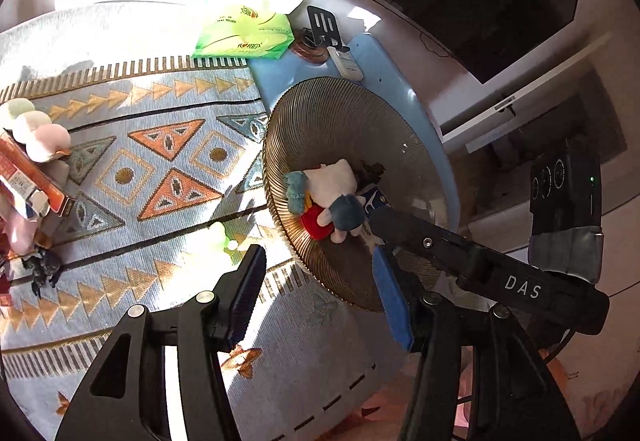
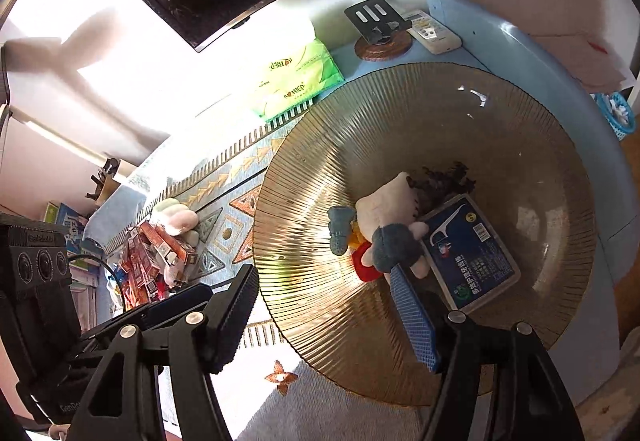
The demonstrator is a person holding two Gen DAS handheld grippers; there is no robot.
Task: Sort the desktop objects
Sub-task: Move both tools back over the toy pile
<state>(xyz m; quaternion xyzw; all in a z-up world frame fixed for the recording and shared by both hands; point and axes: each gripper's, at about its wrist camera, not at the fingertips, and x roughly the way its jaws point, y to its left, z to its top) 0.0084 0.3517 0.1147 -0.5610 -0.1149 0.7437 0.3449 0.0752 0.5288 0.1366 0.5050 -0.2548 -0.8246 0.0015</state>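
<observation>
- Our left gripper (image 1: 316, 293) hangs with its jaws parted and nothing between them, tilted down over the patterned cloth (image 1: 160, 169); the gap frames bare fabric, so we judge it is between picks.
- Our right gripper (image 2: 332, 315) is likewise parted and empty, pointed down at the near rim of the ribbed gold dish (image 2: 312, 301), which fills most of what lies ahead of it. The dish reads as the collecting place for the sort.
- Just beyond the right fingertips, in the dish's hollow, a plush toy (image 2: 394, 209) lies on its side, overlapping a corner of a dark blue flat pack (image 2: 468, 257) that sits to the right of the fingers. A dark, crumpled item (image 2: 444, 177) rests behind the toy; we cannot tell what it is.
- Far off to the left of the left gripper, a heap of orange boxes (image 1: 32, 181) and pastel soft things (image 1: 36, 129) lies unsorted at the cloth's edge, with a small dark figure (image 1: 42, 269) nearer. These look like the remaining work.
- Farthest ahead, past the dish, a green tissue pack (image 1: 244, 35), a black stand (image 1: 324, 27) on a round wooden base, and a white remote (image 1: 346, 65) sit near the back edge of the blue table (image 1: 384, 65).
</observation>
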